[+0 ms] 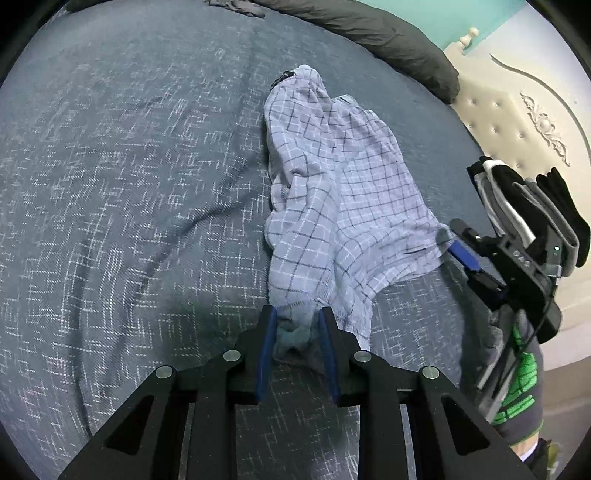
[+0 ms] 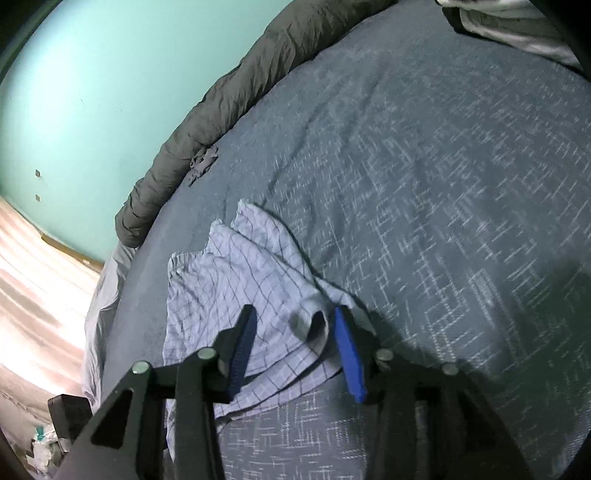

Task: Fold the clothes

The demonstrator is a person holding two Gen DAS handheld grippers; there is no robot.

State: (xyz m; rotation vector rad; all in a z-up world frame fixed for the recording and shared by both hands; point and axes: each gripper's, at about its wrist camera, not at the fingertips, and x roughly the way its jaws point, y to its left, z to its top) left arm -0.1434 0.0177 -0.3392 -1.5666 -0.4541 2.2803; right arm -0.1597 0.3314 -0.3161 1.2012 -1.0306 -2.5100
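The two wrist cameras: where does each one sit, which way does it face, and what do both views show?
Left wrist view: sits on the left gripper, looks down along its fingers, which pinch a bunched corner of the checked garment; the right gripper and a gloved hand show.
Right wrist view: sits on the right gripper, looks down at a raised fold between its apart fingers.
Both share the garment and the blue bedspread.

Bedspread [image 1: 129,184] under me: dark blue, broken white line pattern, creased. Dark grey rolled duvet [image 1: 388,33] along the far edge against the turquoise wall [image 2: 74,92]. Cream tufted headboard [image 1: 509,122] with carved scroll, far right. Small crumpled grey cloth [image 2: 202,164] beside the duvet. Black, white and grey folded stack [image 1: 532,206] at right. Pale striped floor [image 2: 33,277] lower left. 2 small marks on the wall.
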